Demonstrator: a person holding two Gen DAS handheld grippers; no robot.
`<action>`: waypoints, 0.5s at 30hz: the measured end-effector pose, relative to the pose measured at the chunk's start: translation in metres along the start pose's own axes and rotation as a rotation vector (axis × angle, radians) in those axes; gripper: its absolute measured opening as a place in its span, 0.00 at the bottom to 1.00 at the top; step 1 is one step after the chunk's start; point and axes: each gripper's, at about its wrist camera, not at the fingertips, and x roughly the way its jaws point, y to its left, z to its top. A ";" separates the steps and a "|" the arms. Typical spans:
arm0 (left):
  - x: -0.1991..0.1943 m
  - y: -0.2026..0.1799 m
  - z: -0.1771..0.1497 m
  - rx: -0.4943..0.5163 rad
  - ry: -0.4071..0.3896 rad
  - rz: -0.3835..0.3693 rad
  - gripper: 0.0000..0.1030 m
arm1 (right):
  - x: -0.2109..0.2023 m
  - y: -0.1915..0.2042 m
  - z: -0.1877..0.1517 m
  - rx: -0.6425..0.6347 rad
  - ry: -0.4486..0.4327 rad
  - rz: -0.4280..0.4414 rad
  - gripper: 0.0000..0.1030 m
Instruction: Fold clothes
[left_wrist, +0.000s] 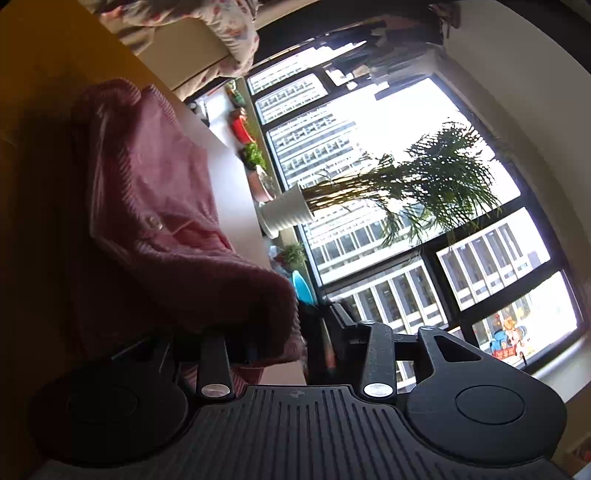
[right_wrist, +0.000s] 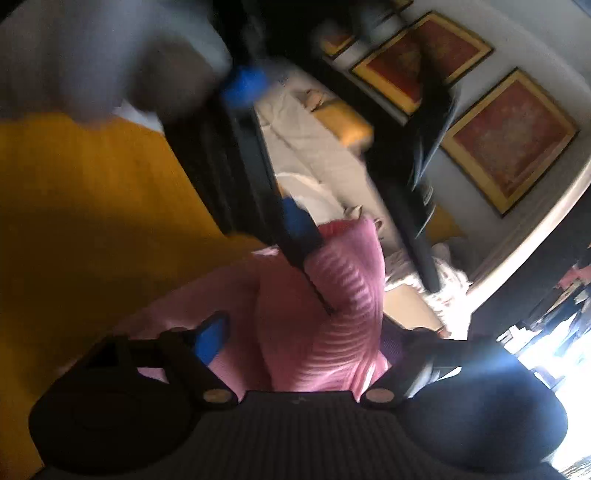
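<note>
A pink ribbed knit garment (left_wrist: 155, 192) with a button lies bunched on a yellow surface (left_wrist: 48, 74). In the left wrist view a thick fold drapes over my left gripper (left_wrist: 288, 343), which is shut on it; the left finger is mostly hidden by cloth. The blurred right wrist view shows the same garment (right_wrist: 343, 295), with the left gripper (right_wrist: 306, 254) clamped on its raised edge. My right gripper (right_wrist: 306, 343) stands open, its fingers wide apart. Pink fabric bulges between them, and one blue pad (right_wrist: 210, 339) shows.
A large window with a palm in a white pot (left_wrist: 288, 210) and small plants along the sill (left_wrist: 243, 129) lies beyond the surface. Floral bedding (left_wrist: 229, 33) is at the far end. Framed pictures (right_wrist: 513, 136), a pale bed (right_wrist: 314, 155) and a blurred grey sleeve (right_wrist: 92, 55) show.
</note>
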 end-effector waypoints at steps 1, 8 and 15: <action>-0.008 0.002 0.002 0.000 -0.022 0.002 0.54 | 0.009 -0.006 0.000 0.020 0.017 0.020 0.32; -0.050 0.037 0.031 -0.147 -0.191 0.010 0.58 | -0.002 -0.098 -0.018 0.525 -0.003 0.081 0.21; 0.007 0.066 0.035 -0.315 -0.162 -0.013 0.69 | -0.024 -0.129 -0.033 0.586 -0.059 0.027 0.17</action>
